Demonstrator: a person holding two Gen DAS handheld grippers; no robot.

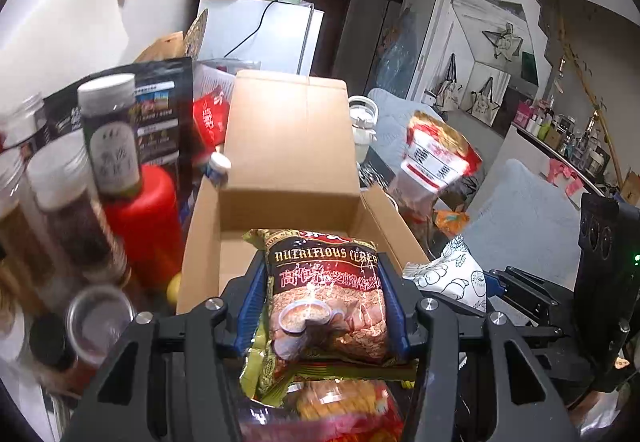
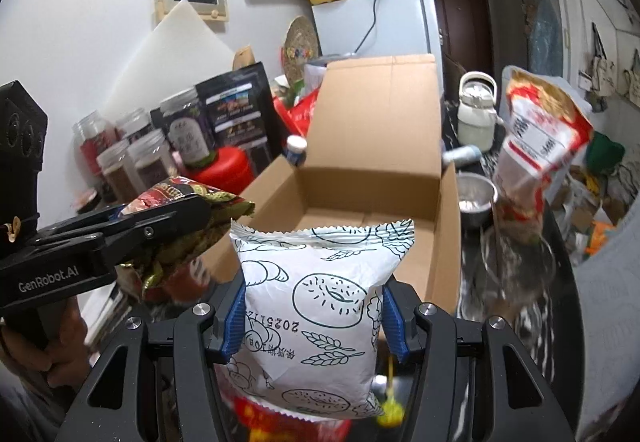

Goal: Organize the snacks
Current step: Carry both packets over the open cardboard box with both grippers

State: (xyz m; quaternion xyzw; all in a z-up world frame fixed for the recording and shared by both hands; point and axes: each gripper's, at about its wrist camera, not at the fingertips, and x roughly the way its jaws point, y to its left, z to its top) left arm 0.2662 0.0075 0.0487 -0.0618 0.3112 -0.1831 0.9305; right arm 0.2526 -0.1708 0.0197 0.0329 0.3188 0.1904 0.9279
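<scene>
My left gripper is shut on a dark red cereal packet with gold edges, held just in front of an open cardboard box. My right gripper is shut on a white bread packet printed with green doodles, held before the same cardboard box. The box's inside looks bare and its back flap stands up. In the right wrist view the left gripper and its cereal packet hang at the left. In the left wrist view the white bread packet shows at the right.
Spice jars, a red canister and a black pouch crowd the box's left side. A red and white bag, a steel bowl and a white kettle stand right of it. More snack packets lie under my grippers.
</scene>
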